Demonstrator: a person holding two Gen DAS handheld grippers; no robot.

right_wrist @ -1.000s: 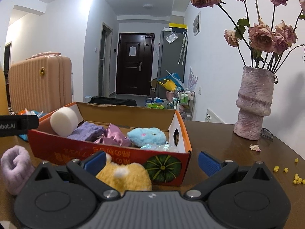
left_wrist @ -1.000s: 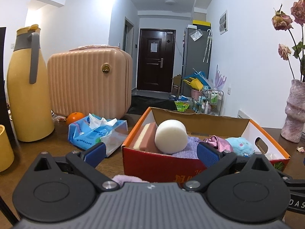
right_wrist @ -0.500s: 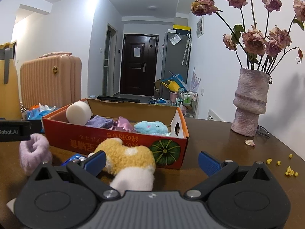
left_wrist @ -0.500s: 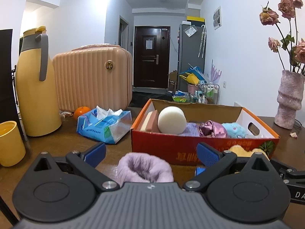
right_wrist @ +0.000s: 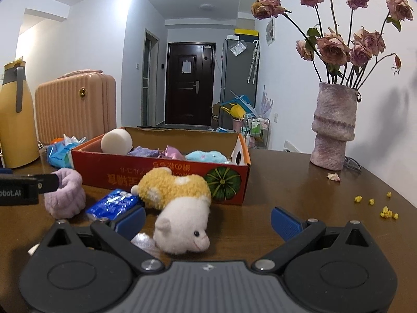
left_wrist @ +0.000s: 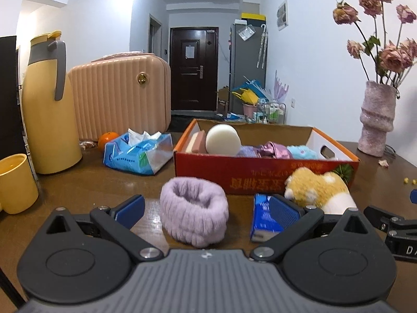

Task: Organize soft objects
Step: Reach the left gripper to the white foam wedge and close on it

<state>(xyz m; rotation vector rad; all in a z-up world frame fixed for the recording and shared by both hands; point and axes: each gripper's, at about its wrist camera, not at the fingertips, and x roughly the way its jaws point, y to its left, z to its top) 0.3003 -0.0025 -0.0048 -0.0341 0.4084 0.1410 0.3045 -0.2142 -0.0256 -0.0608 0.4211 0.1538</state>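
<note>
Left wrist view: left gripper (left_wrist: 207, 210) has pulled back from the red box (left_wrist: 260, 174), jaws spread wide w/ nothing held; lilac fuzzy band (left_wrist: 194, 212), hidden a sec ago, now sits on the table (left_wrist: 78, 187) between the fingers, blue packet (left_wrist: 262, 217) beside it. Right wrist view: right gripper (right_wrist: 207, 220) also backed off, jaws spread & empty; yellow-white plush (right_wrist: 179, 203) now fully seen, lying in front of the box.

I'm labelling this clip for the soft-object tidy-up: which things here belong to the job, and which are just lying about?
Part of the job:
- purple fluffy band
- yellow-and-white plush toy
- orange cardboard box, already holding a white sponge roll and a blue plush

Just lying about:
- yellow thermos
- yellow cup
- tissue pack
- vase of dried roses
- pink suitcase
</note>
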